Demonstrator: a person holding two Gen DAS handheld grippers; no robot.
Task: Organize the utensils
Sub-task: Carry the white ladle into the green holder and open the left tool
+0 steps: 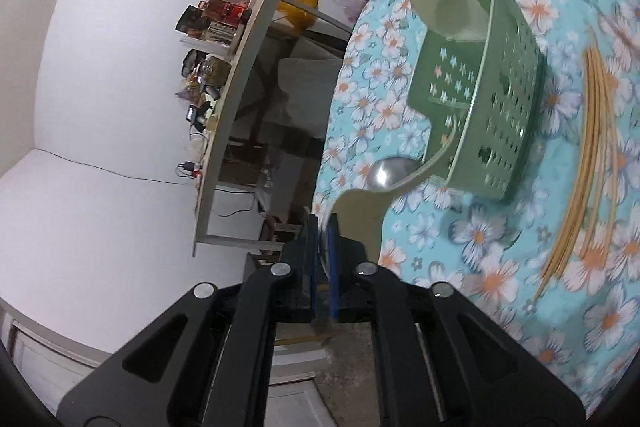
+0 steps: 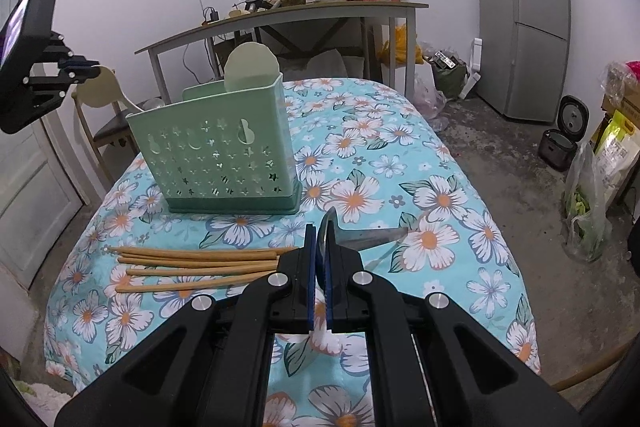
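A green perforated utensil holder [image 2: 216,147] [image 1: 492,87] stands on the floral tablecloth [image 2: 400,155]. A pale green paddle [image 2: 250,65] stands upright in it. My left gripper [image 2: 94,69] [image 1: 323,227] hangs off the holder's left side, rolled over, shut on the round end of a pale green scoop [image 2: 98,91] [image 1: 360,223]. The scoop's curved stem leans into the holder. A metal spoon bowl [image 1: 390,173] shows beside that stem. Several wooden chopsticks [image 2: 200,263] [image 1: 592,147] lie in front of the holder. My right gripper [image 2: 320,239] is shut on a metal spoon [image 2: 332,223] low over the cloth.
Behind the table stand a cluttered desk [image 2: 280,15] and a wooden chair [image 2: 108,123]. A grey fridge [image 2: 524,15] is at the back right. A rice cooker [image 2: 560,143] and bags [image 2: 588,211] sit on the floor at the right. A white door [image 2: 32,187] is at the left.
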